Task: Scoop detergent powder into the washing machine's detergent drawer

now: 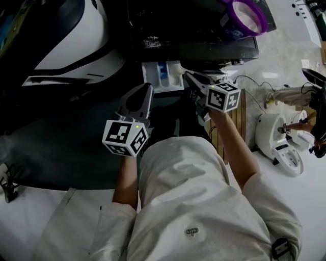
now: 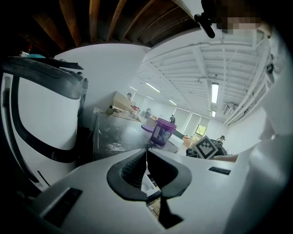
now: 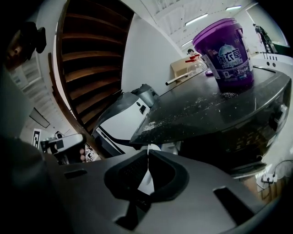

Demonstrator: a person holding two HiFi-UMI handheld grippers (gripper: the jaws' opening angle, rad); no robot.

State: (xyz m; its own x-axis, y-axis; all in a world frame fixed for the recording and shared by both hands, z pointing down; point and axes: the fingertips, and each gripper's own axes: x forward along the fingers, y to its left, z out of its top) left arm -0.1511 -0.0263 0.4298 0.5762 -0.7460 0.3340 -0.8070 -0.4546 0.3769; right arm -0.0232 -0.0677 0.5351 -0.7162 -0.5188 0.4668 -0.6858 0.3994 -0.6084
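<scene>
Our left gripper (image 2: 146, 153) and right gripper (image 3: 148, 149) are closed and empty; we judge the detergent tub (image 3: 226, 50) rigid, weighty, best gripped at its rim.

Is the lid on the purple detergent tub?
No, the purple detergent tub stands open, with white powder showing inside.

Head view steeply down; both gripper views low, upward over washer top (image 3: 215, 105) toward purple tub (image 3: 226, 50).
</scene>
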